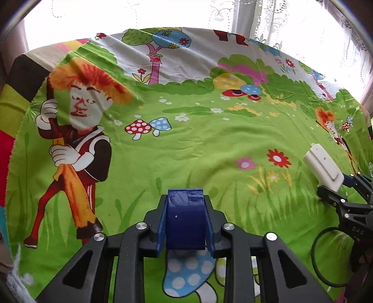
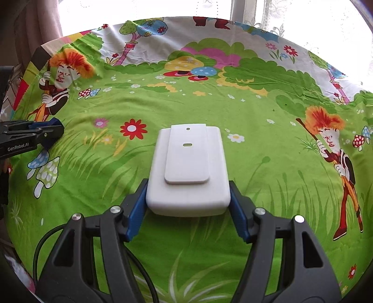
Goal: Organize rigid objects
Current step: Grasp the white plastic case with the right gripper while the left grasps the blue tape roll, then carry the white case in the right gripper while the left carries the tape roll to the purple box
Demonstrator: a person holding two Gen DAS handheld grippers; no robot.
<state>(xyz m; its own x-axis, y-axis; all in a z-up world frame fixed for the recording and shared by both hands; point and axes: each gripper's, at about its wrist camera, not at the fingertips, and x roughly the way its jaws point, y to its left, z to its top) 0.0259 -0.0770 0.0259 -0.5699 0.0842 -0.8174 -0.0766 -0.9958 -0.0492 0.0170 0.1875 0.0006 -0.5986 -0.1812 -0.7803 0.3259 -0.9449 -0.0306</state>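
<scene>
Left wrist view. The left gripper [image 1: 185,223] points down over a bright green cartoon-print cloth [image 1: 209,144] and is clenched on a dark blue block [image 1: 185,221]: both blue pads [image 1: 162,228] press against the block's sides, and the block stands between them with its glossy top end facing forward, clear of the cloth. To the left on the cloth is a printed figure with orange hair; ahead of the block are printed red and blue mushrooms. At the right edge the right gripper [image 1: 335,184] enters the view, grasping a white plastic case [image 1: 324,166] that juts forward and to the left from its fingers. A black cable [image 1: 313,251] loops below that gripper.

Right wrist view. At the left edge the left gripper [image 2: 54,134] shows side-on, its blue pads just visible – the block itself cannot be made out here. In the centre the right gripper [image 2: 188,209] is closed on the white plastic case [image 2: 187,172]: each blue pad [image 2: 137,209] bears on one side of the case near its rear end. The case is a rounded rectangle with a raised flat plate on top, a small round hole and a short slot near its far end – it extends forward over the cloth [image 2: 268,163]. A black cable [image 2: 40,247] curves at lower left. Curtained windows [image 2: 268,11] lie beyond the cloth's far edge.
</scene>
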